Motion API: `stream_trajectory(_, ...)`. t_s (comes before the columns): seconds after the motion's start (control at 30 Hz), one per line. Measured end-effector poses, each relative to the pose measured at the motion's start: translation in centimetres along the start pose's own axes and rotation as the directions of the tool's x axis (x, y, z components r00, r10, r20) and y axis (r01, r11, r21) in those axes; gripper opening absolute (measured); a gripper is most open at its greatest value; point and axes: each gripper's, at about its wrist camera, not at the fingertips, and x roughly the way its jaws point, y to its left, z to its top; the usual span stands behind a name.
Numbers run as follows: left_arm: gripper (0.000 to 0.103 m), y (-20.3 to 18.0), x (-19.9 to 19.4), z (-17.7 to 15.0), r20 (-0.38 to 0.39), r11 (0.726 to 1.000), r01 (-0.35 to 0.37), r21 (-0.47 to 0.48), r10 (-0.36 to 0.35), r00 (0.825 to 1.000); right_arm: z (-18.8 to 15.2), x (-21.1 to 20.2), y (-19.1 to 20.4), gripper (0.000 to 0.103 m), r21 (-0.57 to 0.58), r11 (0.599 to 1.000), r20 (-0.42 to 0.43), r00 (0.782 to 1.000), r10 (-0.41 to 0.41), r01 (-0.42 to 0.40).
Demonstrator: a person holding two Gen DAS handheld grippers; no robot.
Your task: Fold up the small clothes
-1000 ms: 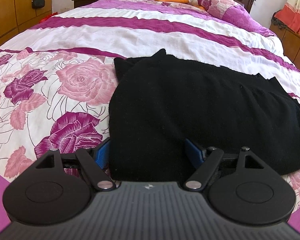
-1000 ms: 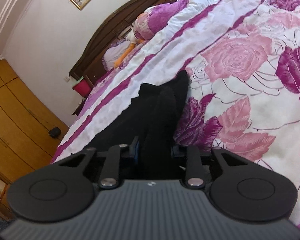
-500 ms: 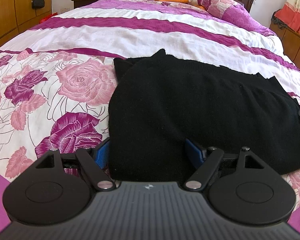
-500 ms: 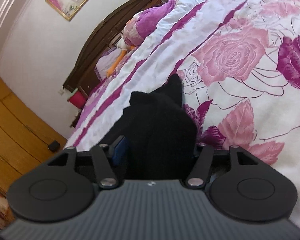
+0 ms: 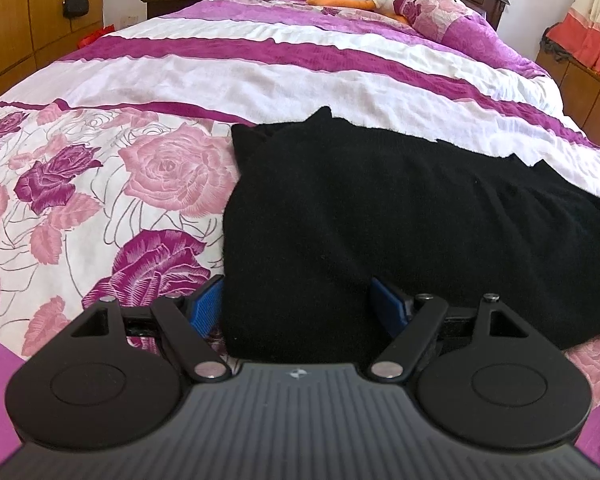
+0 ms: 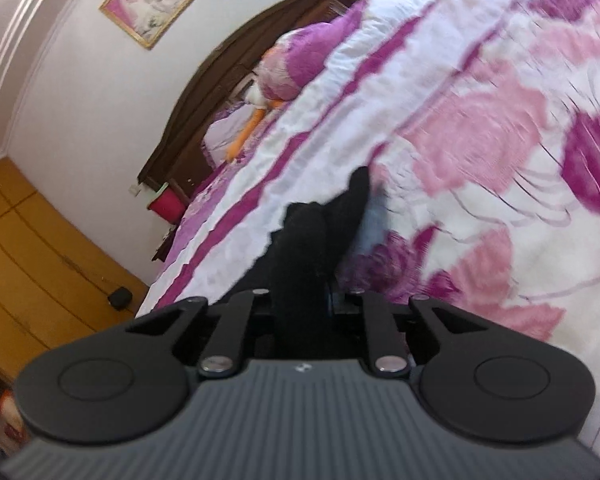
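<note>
Right gripper (image 6: pixel 300 304), wide half a second before, had clamped a bunched edge of the black garment (image 5: pixel 380 216) while the left gripper (image 5: pixel 300 300) stayed open astride its hem, so a fold could begin.

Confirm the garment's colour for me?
Plain black garment, clearest in the left wrist view.

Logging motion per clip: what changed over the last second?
The right tool opened briefly, then closed again on a narrow bunch of the black garment, swinging as it went; its view is blurred. The left tool stayed wide apart, with the garment between its fingers.
</note>
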Motion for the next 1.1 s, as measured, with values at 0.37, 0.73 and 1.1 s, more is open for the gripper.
stream_trajectory(0.37, 0.081, 2.1, -1.6, -0.1, -0.002, 0.997, 0.036, -0.072, -0.037, 0.999, 0.9, -0.1, 4.4, 0.017, -0.075, 0.997, -0.018, 1.0, 0.016, -0.017)
stream_trajectory(0.73, 0.081, 4.3, -3.1, -0.5, 0.02, 0.994, 0.026, -0.105, -0.024, 1.0, -0.1, 1.0, 12.8, 0.017, -0.291, 0.951, -0.038, 0.995, 0.094, -0.101)
stream_trajectory(1.1, 0.081, 7.4, -4.3, -1.5, 0.051, 0.983, -0.005, -0.184, 0.015, 0.999, -6.7, 6.0, 22.9, 0.016, -0.494, 0.837, -0.2, 0.968, 0.152, -0.234)
